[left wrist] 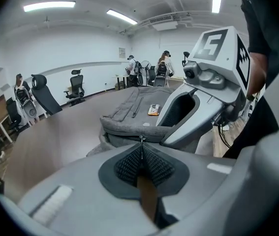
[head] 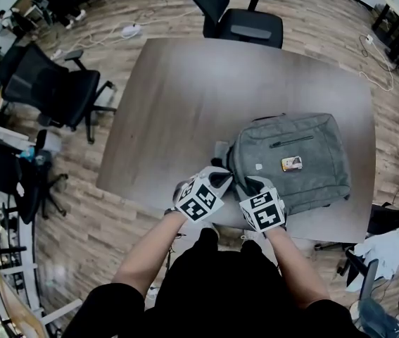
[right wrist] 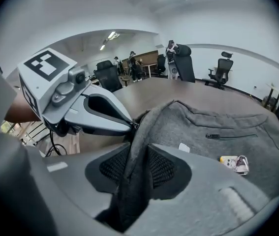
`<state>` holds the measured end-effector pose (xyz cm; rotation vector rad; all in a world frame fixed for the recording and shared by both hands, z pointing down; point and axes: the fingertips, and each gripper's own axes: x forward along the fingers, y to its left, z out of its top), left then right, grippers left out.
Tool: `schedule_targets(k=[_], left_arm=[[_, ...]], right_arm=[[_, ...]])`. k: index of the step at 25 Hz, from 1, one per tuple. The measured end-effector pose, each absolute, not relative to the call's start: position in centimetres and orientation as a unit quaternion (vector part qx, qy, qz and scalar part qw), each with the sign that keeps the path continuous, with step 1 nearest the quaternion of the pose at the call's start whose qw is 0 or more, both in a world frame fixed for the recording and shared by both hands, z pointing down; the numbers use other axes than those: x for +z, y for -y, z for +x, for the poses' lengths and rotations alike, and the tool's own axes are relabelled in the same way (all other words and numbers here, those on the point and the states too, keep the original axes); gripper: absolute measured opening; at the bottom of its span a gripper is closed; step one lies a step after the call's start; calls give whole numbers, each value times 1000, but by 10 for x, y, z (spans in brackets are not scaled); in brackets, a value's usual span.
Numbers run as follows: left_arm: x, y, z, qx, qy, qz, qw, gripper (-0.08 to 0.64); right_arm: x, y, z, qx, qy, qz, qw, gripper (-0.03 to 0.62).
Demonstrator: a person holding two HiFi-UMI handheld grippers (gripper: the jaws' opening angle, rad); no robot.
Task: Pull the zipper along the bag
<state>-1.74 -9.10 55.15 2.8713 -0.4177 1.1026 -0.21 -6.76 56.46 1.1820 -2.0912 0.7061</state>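
Note:
A grey backpack [head: 305,146] lies flat on the brown table [head: 185,83], and both grippers meet at its near left corner. In the left gripper view, my left gripper [left wrist: 141,154] has its pads together on the small metal zipper pull [left wrist: 140,140] at the bag's edge [left wrist: 129,124]. My right gripper [right wrist: 138,163] is closed on a raised fold of the bag's grey fabric [right wrist: 144,132], just beside the left gripper's tip [right wrist: 132,126]. From the head view, the left gripper [head: 222,179] and the right gripper [head: 254,186] stand side by side.
A small yellow tag [head: 291,163] lies on the bag's front, below a short pocket zipper [head: 290,142]. Office chairs stand at the table's far edge [head: 238,20] and left [head: 51,90]. Cables run over the wooden floor [head: 375,69]. People stand far off [left wrist: 164,68].

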Motion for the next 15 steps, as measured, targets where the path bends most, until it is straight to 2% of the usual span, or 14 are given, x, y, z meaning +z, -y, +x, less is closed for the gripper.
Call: schedule_targets(k=[5,9,15], left_arm=[[552,92,-14,357,127,926,6,28],[553,90,-18,353,123,927,9,28],[557,78,-21,344,119,931,33,28]], right_arm=[[560,63,-4,220,796,448,341,72],[556,53,-5,178,799,427,383,67],[556,31,-3,146,809,402,403,66]])
